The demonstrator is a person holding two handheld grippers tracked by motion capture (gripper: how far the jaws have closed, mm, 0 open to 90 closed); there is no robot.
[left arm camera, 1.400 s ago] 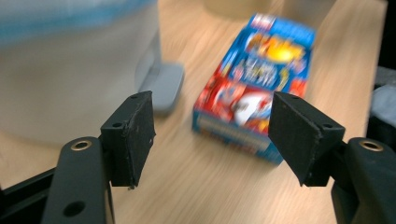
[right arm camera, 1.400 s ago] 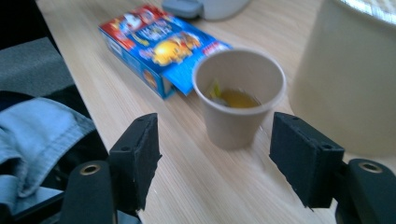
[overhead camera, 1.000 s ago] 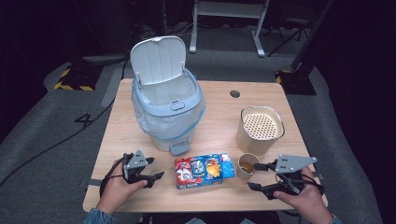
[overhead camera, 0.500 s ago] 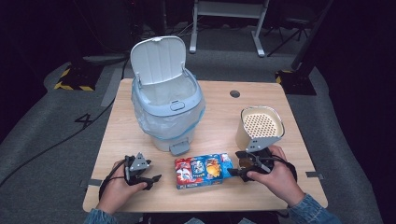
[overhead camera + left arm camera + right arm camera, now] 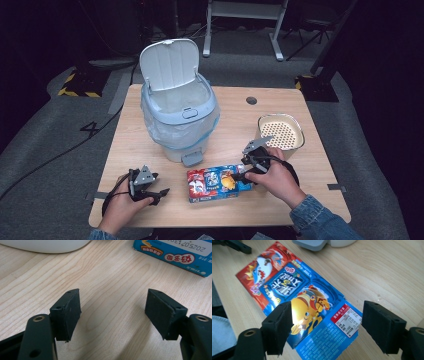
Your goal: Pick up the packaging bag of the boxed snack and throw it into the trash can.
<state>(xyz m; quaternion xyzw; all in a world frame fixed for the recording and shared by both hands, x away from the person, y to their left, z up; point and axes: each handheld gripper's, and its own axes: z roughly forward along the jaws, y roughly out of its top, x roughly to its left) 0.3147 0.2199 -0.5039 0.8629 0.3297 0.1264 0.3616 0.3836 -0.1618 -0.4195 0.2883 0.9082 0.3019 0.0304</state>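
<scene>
The flattened snack box [image 5: 216, 183] lies on the bench [image 5: 280, 210] in front of the open-lidded bin [image 5: 177, 117], not yet picked up. The right gripper [image 5: 327, 325] has just been opening, straddling the box's end without gripping. The left gripper [image 5: 113, 312] hovers wide open, empty.

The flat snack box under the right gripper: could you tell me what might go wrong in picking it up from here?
1. The snack box lies flat on the table, and the right gripper, whose jaws have just been opening, straddles one end. A grip there may slide off or crumple the thin card.
2. Held by one end, the box could droop and catch the bin's pedal close behind it.
3. The left gripper stands open over bare wood, too far off to steady the box.
</scene>
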